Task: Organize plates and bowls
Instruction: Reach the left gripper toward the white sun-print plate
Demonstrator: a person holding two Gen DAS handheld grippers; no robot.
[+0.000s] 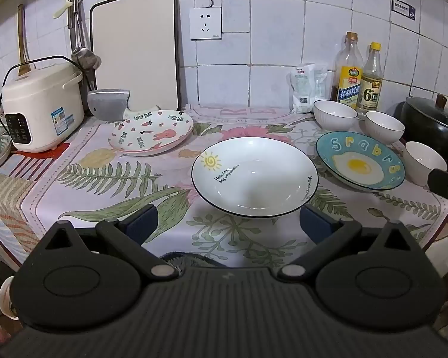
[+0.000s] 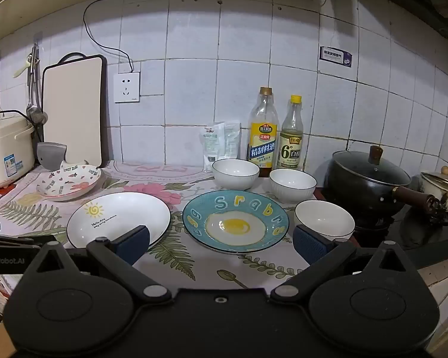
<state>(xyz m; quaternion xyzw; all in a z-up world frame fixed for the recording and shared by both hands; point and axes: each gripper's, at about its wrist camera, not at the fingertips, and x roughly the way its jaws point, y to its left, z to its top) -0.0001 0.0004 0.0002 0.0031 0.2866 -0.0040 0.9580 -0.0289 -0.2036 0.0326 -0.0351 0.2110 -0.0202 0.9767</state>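
Lying beyond spread fingers (image 1: 142,220): white plate (image 1: 255,176).

A kitchen counter covered by a floral, fern-printed cloth (image 1: 110,185) is seen beyond the fingers. Laid on it are a white sun-printed deep plate (image 1: 254,176), a blue fried-egg plate (image 2: 236,222), a pink rabbit-patterned plate (image 1: 150,132) and three white ribbed bowls (image 2: 235,173)
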